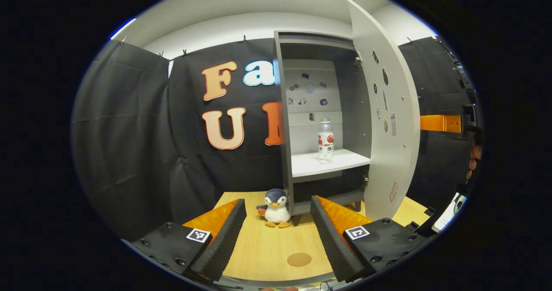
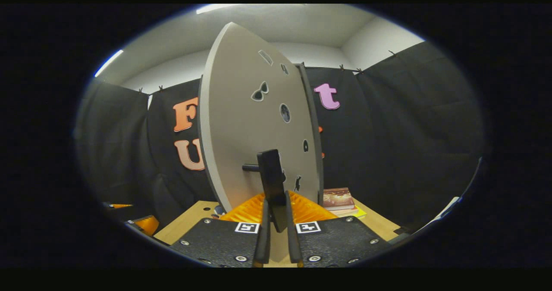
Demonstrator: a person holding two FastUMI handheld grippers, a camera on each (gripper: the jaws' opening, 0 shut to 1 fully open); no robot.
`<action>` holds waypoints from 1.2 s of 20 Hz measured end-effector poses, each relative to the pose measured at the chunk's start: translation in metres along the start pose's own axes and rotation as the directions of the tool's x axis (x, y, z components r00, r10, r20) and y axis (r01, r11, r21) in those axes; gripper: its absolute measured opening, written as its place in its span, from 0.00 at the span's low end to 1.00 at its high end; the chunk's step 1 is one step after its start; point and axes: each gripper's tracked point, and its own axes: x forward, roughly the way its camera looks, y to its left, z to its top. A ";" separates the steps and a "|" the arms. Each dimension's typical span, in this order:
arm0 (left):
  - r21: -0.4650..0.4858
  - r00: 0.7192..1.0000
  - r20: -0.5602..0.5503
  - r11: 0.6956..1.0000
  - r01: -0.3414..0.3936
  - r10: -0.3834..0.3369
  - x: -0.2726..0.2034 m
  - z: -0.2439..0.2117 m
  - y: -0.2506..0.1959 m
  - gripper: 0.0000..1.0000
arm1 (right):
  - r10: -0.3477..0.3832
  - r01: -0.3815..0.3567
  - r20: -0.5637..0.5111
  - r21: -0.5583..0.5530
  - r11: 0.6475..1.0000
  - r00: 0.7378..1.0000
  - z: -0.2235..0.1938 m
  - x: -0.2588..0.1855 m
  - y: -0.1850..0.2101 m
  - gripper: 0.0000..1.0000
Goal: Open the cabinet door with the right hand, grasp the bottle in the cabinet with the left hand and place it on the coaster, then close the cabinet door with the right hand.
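Left gripper point(image 1: 278, 235): fingers were spread wide apart, nothing between them; black foam-faced pads on orange bodies, each carrying a small square black-and-white marker, low over the near table.
Right gripper point(image 2: 276, 222): fingers were pressed close on the door handle point(image 2: 272, 183), a flat black bar standing off the door on a short black post; ribbed orange fingers, black textured blocks with screws.
Coaster point(image 1: 299, 259): a thin, round, brown disc lay flat on the table, near, between the left gripper's fingers and bare.
Table point(image 1: 263, 248): pale wood with visible grain.
Penguin toy point(image 1: 276, 208): a small plush, dark blue and white with orange feet, stood just left of the cabinet's base.
Books point(image 2: 338, 198): a small stack lay on the table right of the door.
Cabinet door point(image 1: 386, 114): a flat grey panel, swung wide open to the right, dotted with small stickers.
Cabinet point(image 1: 286, 123): a tall, narrow grey box standing on the far side of the table, with a white shelf point(image 1: 302, 166) inside.
Bottle point(image 1: 325, 141): clear plastic, slim and upright, with a clear cap and a white-and-red label; it stood on the white shelf, towards its right, well apart from the coaster.
Booth wall point(image 1: 129, 131): black draped cloth, far.
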 end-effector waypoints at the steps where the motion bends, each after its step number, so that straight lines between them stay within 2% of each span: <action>1: -0.005 1.000 -0.003 1.000 0.003 -0.003 -0.001 -0.002 -0.006 0.98 | -0.003 0.003 -0.002 0.008 1.000 1.000 0.000 -0.003 -0.006 0.17; 2: -0.009 1.000 -0.006 1.000 0.002 -0.002 -0.004 -0.002 -0.011 1.00 | -0.002 0.002 -0.003 0.014 1.000 1.000 0.001 -0.006 -0.012 0.14; 5: -0.020 1.000 -0.016 1.000 0.008 -0.008 -0.007 -0.006 -0.027 0.98 | -0.002 0.002 -0.016 -0.010 1.000 1.000 -0.001 -0.008 -0.030 0.17; 7: -0.025 1.000 -0.020 1.000 0.005 -0.005 -0.009 -0.008 -0.033 1.00 | -0.012 0.012 -0.005 -0.028 1.000 1.000 0.001 -0.009 -0.040 0.14; 8: -0.029 1.000 -0.023 1.000 0.005 -0.005 -0.008 -0.008 -0.037 0.98 | -0.008 0.008 -0.012 -0.023 1.000 1.000 -0.002 -0.008 -0.041 0.17; 9: -0.033 1.000 -0.028 0.999 0.003 -0.004 -0.007 -0.010 -0.040 1.00 | -0.015 0.015 -0.004 -0.018 1.000 1.000 0.000 -0.009 -0.046 0.16; 11: -0.038 0.999 -0.034 0.999 0.001 -0.002 -0.007 -0.012 -0.045 0.98 | -0.018 0.018 0.008 -0.003 1.000 1.000 0.004 -0.007 -0.051 0.14; 12: -0.039 0.999 -0.036 0.999 -0.001 -0.001 -0.006 -0.011 -0.047 0.98 | -0.017 0.017 0.010 0.003 1.000 1.000 0.003 -0.008 -0.054 0.19; 13: -0.039 0.999 -0.037 0.999 -0.004 0.002 -0.007 -0.012 -0.050 0.98 | -0.019 0.019 0.013 0.007 1.000 1.000 0.003 -0.007 -0.058 0.19; 14: -0.038 0.999 -0.037 0.999 -0.006 0.005 -0.007 -0.011 -0.051 0.98 | -0.026 0.025 0.015 0.005 1.000 1.000 0.004 -0.006 -0.063 0.10; 15: -0.037 0.999 -0.038 0.999 -0.010 0.009 -0.006 -0.012 -0.051 1.00 | -0.028 0.028 0.015 0.002 1.000 0.999 0.004 -0.007 -0.067 0.10; 24: -0.043 0.999 -0.031 0.999 -0.025 0.024 -0.011 -0.007 -0.061 0.95 | -0.006 0.006 -0.003 -0.015 1.000 1.000 0.002 -0.012 -0.074 0.10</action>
